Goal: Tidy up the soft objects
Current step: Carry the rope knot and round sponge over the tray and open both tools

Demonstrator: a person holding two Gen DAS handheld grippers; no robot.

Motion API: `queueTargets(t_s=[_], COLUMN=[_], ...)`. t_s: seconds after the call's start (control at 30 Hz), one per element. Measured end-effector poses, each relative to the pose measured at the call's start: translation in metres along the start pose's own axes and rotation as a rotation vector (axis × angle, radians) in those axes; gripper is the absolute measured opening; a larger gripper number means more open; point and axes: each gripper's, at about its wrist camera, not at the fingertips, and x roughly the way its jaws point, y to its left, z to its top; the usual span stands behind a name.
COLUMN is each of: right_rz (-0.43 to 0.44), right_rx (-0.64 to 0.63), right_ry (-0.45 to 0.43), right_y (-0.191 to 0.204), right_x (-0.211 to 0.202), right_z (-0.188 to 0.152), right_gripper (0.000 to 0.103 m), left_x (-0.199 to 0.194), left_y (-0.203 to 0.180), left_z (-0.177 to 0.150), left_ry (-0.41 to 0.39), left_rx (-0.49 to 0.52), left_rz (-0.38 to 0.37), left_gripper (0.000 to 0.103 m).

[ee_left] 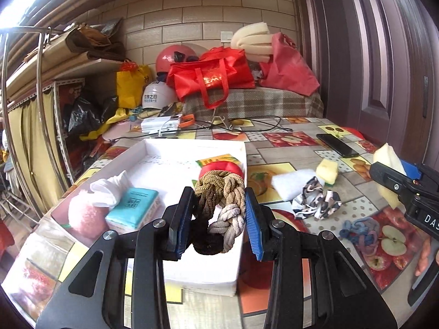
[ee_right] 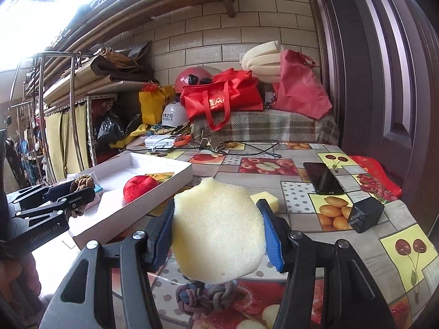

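Note:
My left gripper is shut on a braided brown and beige hair band and holds it over the near end of the white box. The box holds a red plush, a white sock and a teal tissue pack. My right gripper is shut on a pale yellow foam piece, above the table to the right of the box. A blue-pink braided band lies under it. A patterned scrunchie, a white pad and a yellow sponge lie on the table.
A black phone and a black charger lie on the right of the fruit-print tablecloth. Cables, a white device and red bags crowd the far end. A door stands at right, shelves at left.

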Motion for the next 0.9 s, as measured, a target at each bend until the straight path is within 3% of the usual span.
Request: queueTargets(t_s=[0.6, 0.9], right_rz=[0.108, 0.126], right_rx=[-0.097, -0.109], right_ry=[0.013, 0.006], right_y=[0.076, 0.102], right_x=[0.045, 0.072], right_z=[0.010, 0.018], right_gripper=[0.057, 0.057], left_x=[0.015, 0.034], left_y=[0.077, 0.096], left_z=[0.000, 0.007], left_ry=[-0.018, -0.022], left_rx=[-0.061, -0.038], left_rz=[0.157, 0.208], left_gripper=[0.036, 0.036])
